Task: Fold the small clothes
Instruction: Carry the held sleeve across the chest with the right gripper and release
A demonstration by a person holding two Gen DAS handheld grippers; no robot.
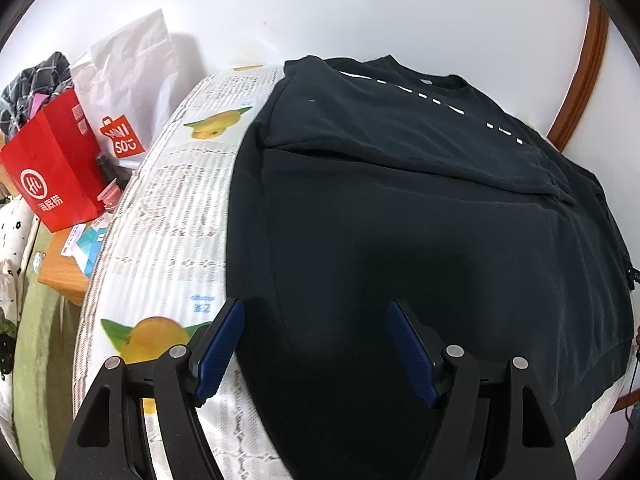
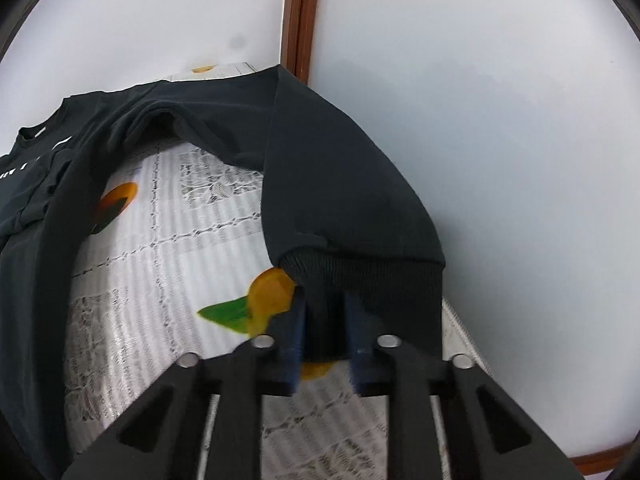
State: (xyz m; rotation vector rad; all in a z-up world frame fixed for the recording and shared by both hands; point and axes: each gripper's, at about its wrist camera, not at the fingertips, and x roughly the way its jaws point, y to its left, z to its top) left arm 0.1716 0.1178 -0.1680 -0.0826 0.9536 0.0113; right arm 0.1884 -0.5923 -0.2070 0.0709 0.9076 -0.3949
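nearest in the right wrist view, the right gripper point(image 2: 323, 320) has its blue fingers point(image 2: 291, 344) drawn narrow and pinched on the ribbed cuff point(image 2: 360, 280) of the black sweatshirt point(image 2: 168, 120); the cuff fabric fills the gap between the pads. behind it the sleeve point(image 2: 340, 184) rises from the grip and runs back to the shoulder, lifted off the tablecloth point(image 2: 180, 240), a white lace-patterned cloth printed with orange fruit and green leaves. the body of the garment lies at the left of that view, with its neckline by the wall.

in the left wrist view, the left gripper point(image 1: 316, 344) stands with its fingers point(image 1: 218, 352) wide apart and nothing between them, above the near hem area of the sweatshirt point(image 1: 420, 240). one finger is over the tablecloth point(image 1: 172, 216) edge of the garment, the other over the dark fabric. the sweatshirt lies flat across the table, one sleeve already folded across the chest, white print near the collar. farther left, beside the table, stand a red paper bag point(image 1: 52, 172) and a white shopping bag point(image 1: 128, 80), with a plaid cloth point(image 1: 32, 84) behind them.
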